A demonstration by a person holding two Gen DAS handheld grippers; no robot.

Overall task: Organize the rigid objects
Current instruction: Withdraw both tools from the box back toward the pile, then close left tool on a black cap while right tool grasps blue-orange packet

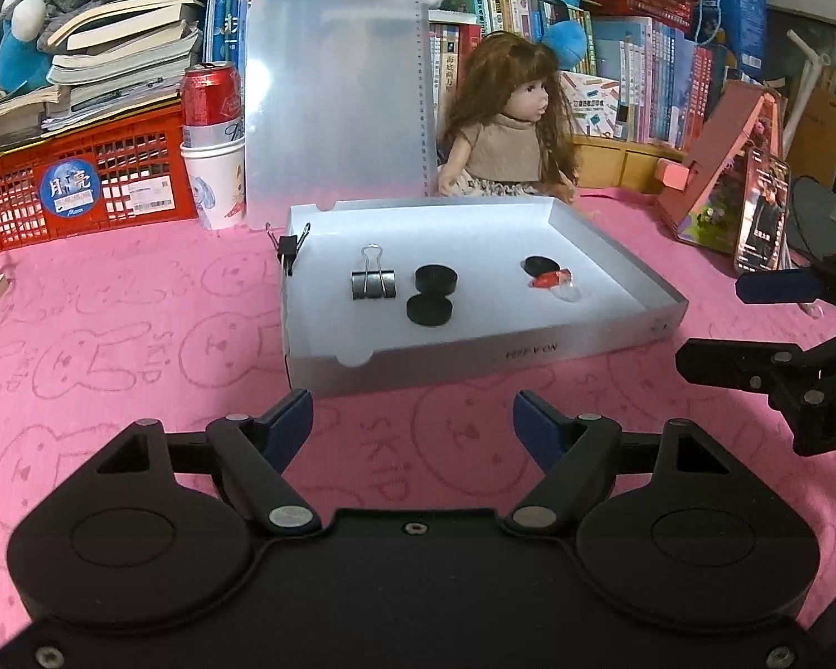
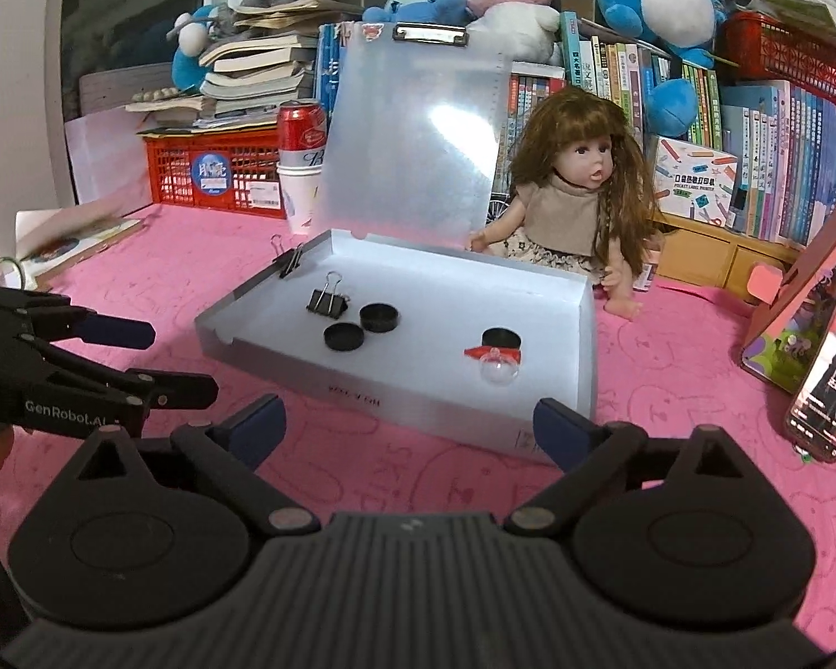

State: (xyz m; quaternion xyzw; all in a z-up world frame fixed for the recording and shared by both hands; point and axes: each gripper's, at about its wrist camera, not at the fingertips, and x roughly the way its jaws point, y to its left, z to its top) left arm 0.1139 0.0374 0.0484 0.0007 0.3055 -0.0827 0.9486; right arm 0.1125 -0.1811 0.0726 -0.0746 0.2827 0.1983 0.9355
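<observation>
Two grippers are hovering over the pink cloth, both tilting downward toward a shallow white tray. The left gripper is holding its blue-padded fingers spread apart with nothing between them, its tips sitting just short of the tray's near wall. The right gripper is standing wider still, its jaws gaping and empty, with its right-hand pad nearly overlapping the tray's near corner. In the left wrist view the right gripper is showing at the far right edge, beside the tray's right end; in the right wrist view the left gripper is reaching in from the left, off the tray's left end.

Ahead of both grippers, inside the tray, several small things are lying apart from either pair of fingers: a binder clip toward the left, two black round caps touching each other just right of it, and farther right a third black cap with a red piece and a clear dome against it. Another binder clip is gripping the tray's left wall near the back corner. Beyond the tray a translucent clipboard is standing upright, and a doll is sitting to its right.
</observation>
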